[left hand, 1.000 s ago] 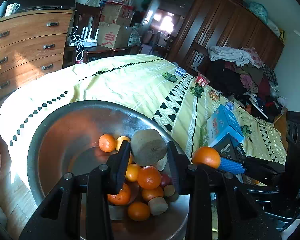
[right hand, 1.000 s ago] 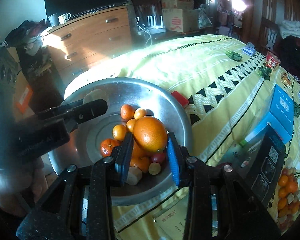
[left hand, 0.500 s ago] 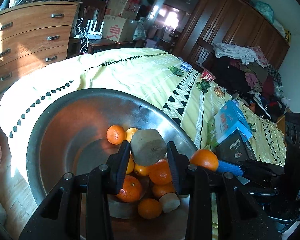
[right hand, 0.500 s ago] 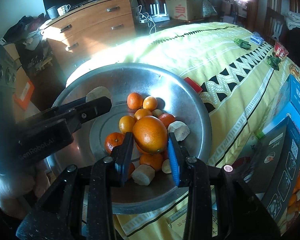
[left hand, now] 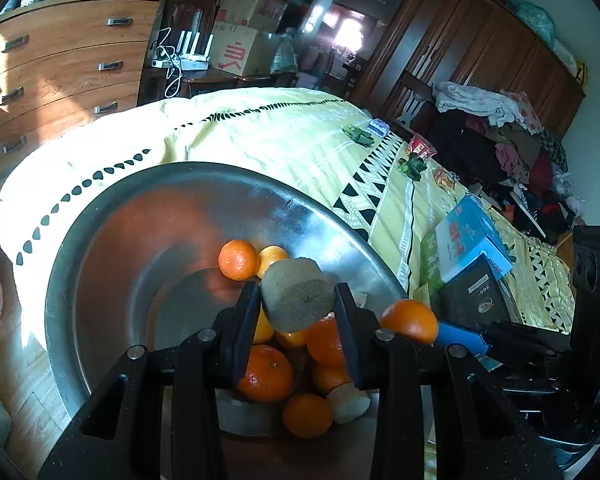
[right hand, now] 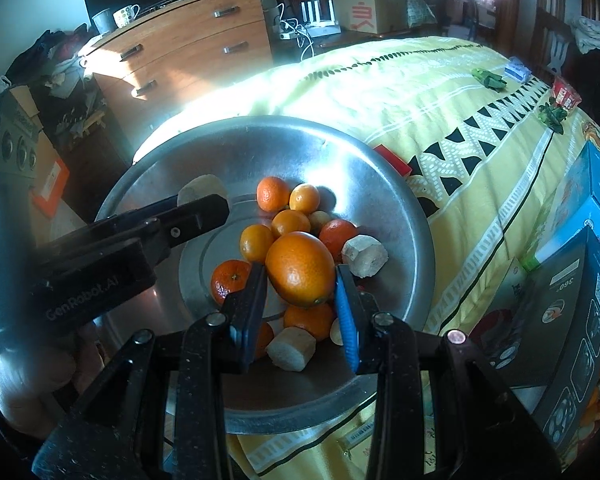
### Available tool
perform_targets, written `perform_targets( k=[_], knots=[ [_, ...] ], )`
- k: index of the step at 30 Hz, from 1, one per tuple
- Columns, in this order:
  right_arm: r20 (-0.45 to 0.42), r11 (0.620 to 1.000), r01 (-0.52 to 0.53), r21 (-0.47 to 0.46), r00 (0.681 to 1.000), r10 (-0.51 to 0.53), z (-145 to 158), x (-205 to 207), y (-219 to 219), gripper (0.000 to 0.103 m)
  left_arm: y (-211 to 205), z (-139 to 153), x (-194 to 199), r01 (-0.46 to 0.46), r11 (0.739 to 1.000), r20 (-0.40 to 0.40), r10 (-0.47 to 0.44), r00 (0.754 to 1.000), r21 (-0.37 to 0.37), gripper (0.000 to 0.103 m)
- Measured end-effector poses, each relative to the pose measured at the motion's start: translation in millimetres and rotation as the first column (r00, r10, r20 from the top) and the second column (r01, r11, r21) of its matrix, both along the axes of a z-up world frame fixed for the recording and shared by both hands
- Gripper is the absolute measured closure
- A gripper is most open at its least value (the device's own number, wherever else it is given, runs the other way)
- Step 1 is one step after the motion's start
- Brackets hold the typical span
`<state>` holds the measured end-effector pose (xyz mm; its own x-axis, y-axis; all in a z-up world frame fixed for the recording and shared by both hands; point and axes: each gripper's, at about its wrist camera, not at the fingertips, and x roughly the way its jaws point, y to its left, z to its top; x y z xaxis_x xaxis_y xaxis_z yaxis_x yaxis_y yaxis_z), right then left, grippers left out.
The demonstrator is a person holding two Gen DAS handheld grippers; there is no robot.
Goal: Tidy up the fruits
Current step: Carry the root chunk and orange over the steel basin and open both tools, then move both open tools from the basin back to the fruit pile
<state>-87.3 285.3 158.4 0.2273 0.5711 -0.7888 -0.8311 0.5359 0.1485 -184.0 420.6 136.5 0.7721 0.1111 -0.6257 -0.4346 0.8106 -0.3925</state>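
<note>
With our left gripper [left hand: 296, 312] clamped on a beige chunk [left hand: 298, 300] and our right gripper [right hand: 300, 284] clamped on an orange [right hand: 300, 268], both seemingly well above the metal bowl [right hand: 380, 184], we risk dropped pieces scattering the pile [right hand: 288, 220].

Two wrist fisheyes, angled down, close over the shared metal basin [left hand: 100, 240]

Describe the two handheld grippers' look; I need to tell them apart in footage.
Both are black, angular, with silver pivot bolts. The right gripper has one blue ribbed pad. The left gripper has black pads; its side reads "GenRobot.AI".
</note>
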Motion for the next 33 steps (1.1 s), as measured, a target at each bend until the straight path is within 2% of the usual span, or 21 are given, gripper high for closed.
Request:
perform_targets(
  k=[8, 12, 19, 21, 23, 33],
  knots=[
    [-0.026, 1.000, 0.001, -0.008, 1.000, -0.001, -5.3, 3.3, 1.9, 0.068, 4.6, -5.9, 2.4, -0.015, 0.999, -0.017, 0.014, 1.000, -0.031, 0.064],
    [-0.031, 1.000, -0.006, -0.013, 0.999, 0.006, -6.1, 2.1, 3.7, 0.068, 5.4, -4.5, 2.8, -0.019, 0.999, -0.011, 0.019, 1.000, -0.033, 0.047],
    [-0.024, 1.000, -0.002, -0.001, 1.000, 0.002, -1.5, 1.9, 2.3, 0.068, 7.6, -4.5, 1.7, -0.033, 0.999, -0.016, 0.033, 0.999, -0.042, 0.040],
    [-0.025, 1.000, -0.001, 0.007, 1.000, 0.001, 0.1, 1.2, 0.0, 0.062, 7.7, -4.4, 1.1, -0.037, 0.998, -0.016, 0.036, 0.999, -0.042, 0.038],
    [-0.020, 1.000, 0.002, 0.017, 1.000, -0.002, 3.1, 0.1, -2.4, 0.049, 7.2, -4.0, 1.2, -0.038, 0.998, -0.019, 0.037, 0.999, -0.043, 0.037],
    [0.012, 0.998, 0.022, 0.053, 1.000, -0.023, 23.7, -4.0, -25.9, 0.042, -7.5, 18.2, -2.4, -0.034, 0.999, 0.001, 0.034, 0.999, -0.018, 0.033]
  ],
)
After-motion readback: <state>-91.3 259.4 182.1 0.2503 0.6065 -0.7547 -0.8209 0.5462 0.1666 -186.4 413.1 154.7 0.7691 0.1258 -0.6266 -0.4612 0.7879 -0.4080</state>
